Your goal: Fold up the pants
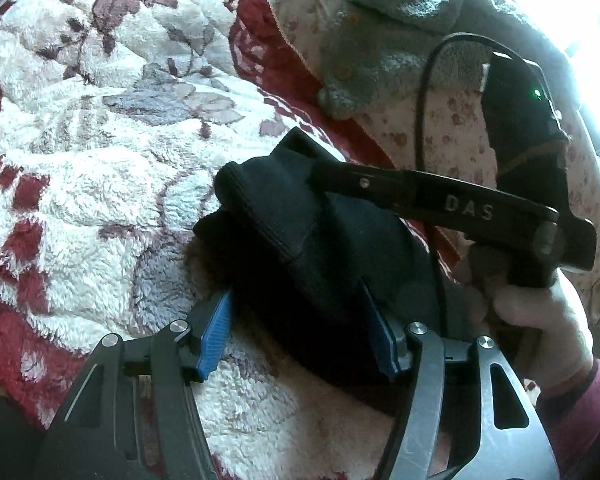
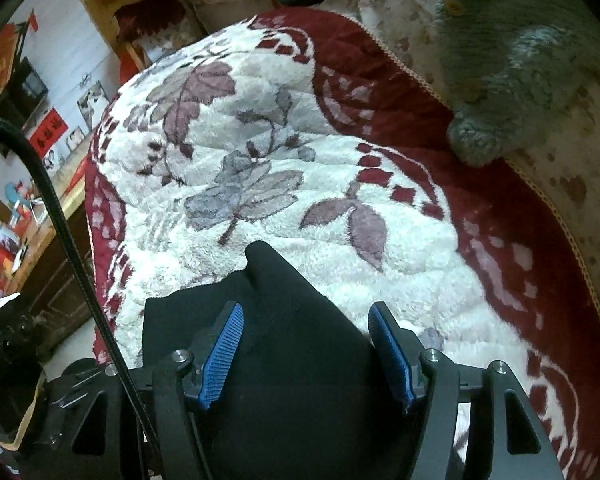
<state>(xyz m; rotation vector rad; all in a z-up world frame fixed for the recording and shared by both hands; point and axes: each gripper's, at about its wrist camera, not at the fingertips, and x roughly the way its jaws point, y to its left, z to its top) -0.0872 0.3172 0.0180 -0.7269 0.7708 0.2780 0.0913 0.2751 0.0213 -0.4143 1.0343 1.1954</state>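
Only the left wrist view shows the right gripper (image 1: 312, 168) from outside, at 3 o'clock, with the person's hand (image 1: 540, 320) on its handle; its tip touches the pants (image 1: 300, 240), but whether it pinches them I cannot tell there. The right wrist view shows its blue pads (image 2: 224, 356) apart, the black cloth lying between them. The left gripper (image 1: 300, 336) also stands apart around the cloth. The pants (image 2: 284, 360) are a black bunched heap, ribbed hem on top, on the white and red floral blanket (image 2: 300, 120). A grey fleece garment (image 2: 520, 60) lies at 1 o'clock.
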